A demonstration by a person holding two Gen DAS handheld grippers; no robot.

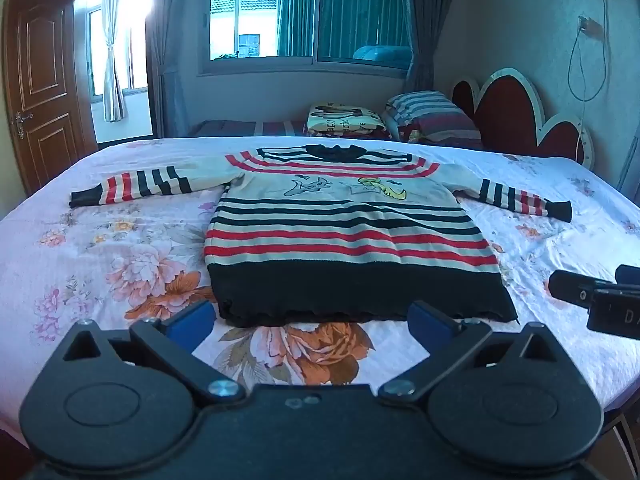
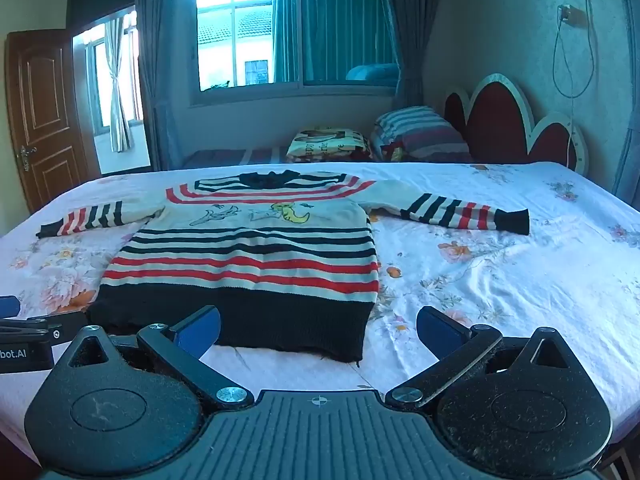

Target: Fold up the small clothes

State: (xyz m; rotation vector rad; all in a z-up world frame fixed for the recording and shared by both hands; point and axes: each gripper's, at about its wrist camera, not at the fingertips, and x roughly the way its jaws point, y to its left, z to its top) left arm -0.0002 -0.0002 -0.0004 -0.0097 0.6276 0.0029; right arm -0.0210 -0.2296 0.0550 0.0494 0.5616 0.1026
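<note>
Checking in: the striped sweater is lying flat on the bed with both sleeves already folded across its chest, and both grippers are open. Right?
Not quite. The sweater does lie flat on the bed, but both sleeves are spread straight out to the sides, as the left wrist view shows. The left gripper and right gripper are open.

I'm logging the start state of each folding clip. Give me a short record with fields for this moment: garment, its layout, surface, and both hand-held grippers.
garment: striped knit sweater, red, black and cream, cartoon figures on the chest
layout: spread flat, front up, both sleeves stretched out sideways, black hem nearest the cameras
surface: bed with floral sheet
left hand-held gripper: open, empty, just short of the hem
right hand-held gripper: open, empty, at the hem's right corner
folding: not yet begun
background: pillows by the headboard
</note>
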